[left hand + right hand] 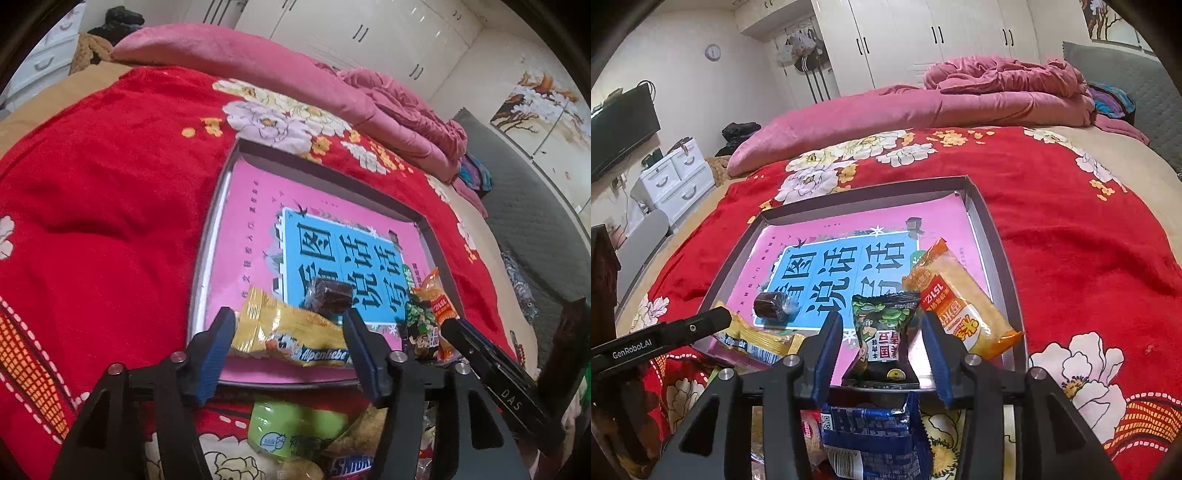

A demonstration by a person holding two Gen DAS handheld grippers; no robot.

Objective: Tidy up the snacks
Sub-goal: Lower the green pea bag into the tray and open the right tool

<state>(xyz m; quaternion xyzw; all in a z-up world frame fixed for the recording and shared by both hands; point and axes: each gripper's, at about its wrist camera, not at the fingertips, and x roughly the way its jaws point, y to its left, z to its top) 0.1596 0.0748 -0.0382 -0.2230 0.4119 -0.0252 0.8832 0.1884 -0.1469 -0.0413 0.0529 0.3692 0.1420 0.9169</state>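
A shallow grey tray [212, 236] [993, 236] lies on a red flowered blanket [110, 177] [1071, 229] on the bed. Its floor is covered by a pink sheet with a blue panel of large characters [332, 254] [842, 273].

Four snacks are inside the tray, all at its near side. At the near left lies a yellow Alpenliebe packet [284, 332] [757, 341]. Just beyond it, on the blue panel, is a small dark brown sweet in clear wrap [328, 293] [774, 305]. At the near right, a black packet with green peas printed on it [421, 328] [884, 332] is next to an orange packet [436, 299] [960, 295], which lies closer to the right wall of the tray.

The left gripper [291, 350] is at the near edge of the tray with its jaws apart; the yellow packet lies between the blue pads, and I cannot tell if they touch it. The right gripper [882, 347] also has its jaws apart, one on each side of the black packet, without closing on it.

Near the tray, on the blanket, more snacks wait: a green packet [291, 428], a Snickers bar [351, 467] and a blue packet [871, 439].

A pink quilt [258, 70] [923, 103] lies at the far side of the bed, with white wardrobes [923, 33] behind it.
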